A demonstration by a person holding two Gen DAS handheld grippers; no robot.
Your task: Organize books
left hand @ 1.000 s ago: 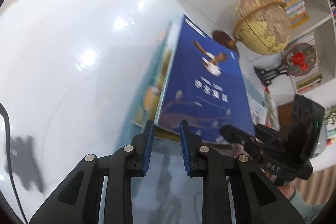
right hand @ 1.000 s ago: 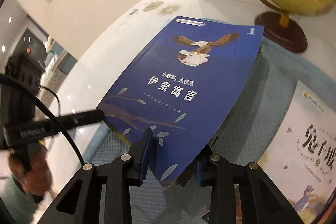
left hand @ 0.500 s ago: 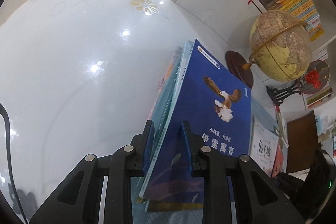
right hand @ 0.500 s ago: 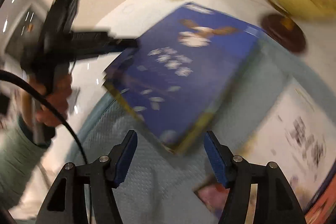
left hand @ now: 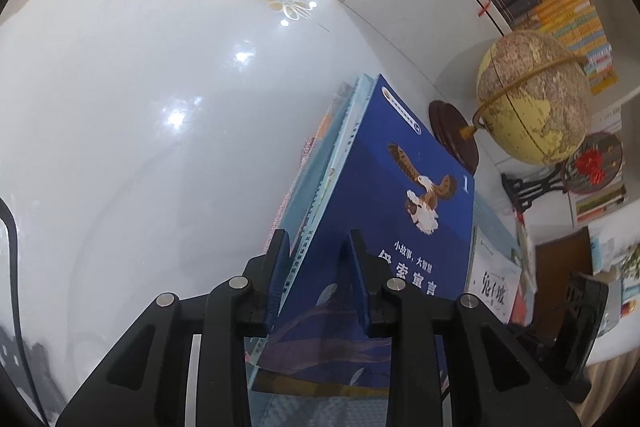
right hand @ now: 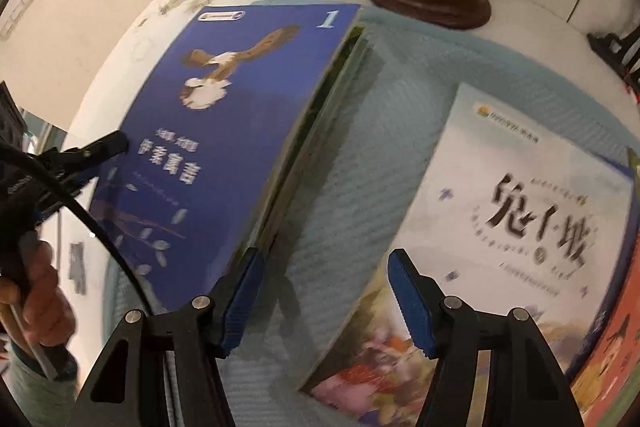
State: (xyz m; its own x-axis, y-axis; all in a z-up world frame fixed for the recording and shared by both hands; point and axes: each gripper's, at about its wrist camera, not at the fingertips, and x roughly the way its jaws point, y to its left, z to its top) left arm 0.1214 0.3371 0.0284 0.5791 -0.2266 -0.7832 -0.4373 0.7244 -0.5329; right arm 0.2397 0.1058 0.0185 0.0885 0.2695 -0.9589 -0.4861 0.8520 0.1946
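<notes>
Glossy white tabletop [left hand: 120,131] with pale gold flower prints: bears everything below.

Pale teal textured mat [right hand: 360,155]: spread flat on the tabletop; the books lie on it.

Yellow-and-tan desk globe [left hand: 534,99] on a round dark wooden base: stands on the tabletop just beyond the mat's far edge, near the blue book's top corner.

Blue softcover book with an eagle picture and a white numeral 1 [left hand: 400,203]: top of a short stack of thin books [left hand: 320,171] at the mat's left side; its cover is raised at the left edge and slopes down toward the right.

White-and-pale-blue picture book with large dark characters [right hand: 500,227]: flat on the mat to the right of the blue book, with bare mat between them; it overlaps an orange-covered book [right hand: 616,339] at the right edge.

Left gripper [left hand: 318,275], black with blue ribbed pads: jaws narrow, closed on the left edge of the stack, one pad on the blue cover and the other against the spines beneath. A hand [right hand: 44,303] holds its handle.

Right gripper [right hand: 326,295], same make: jaws parted and just now closing a little, nothing between them; it hangs over bare mat between the blue book and the white one.
</notes>
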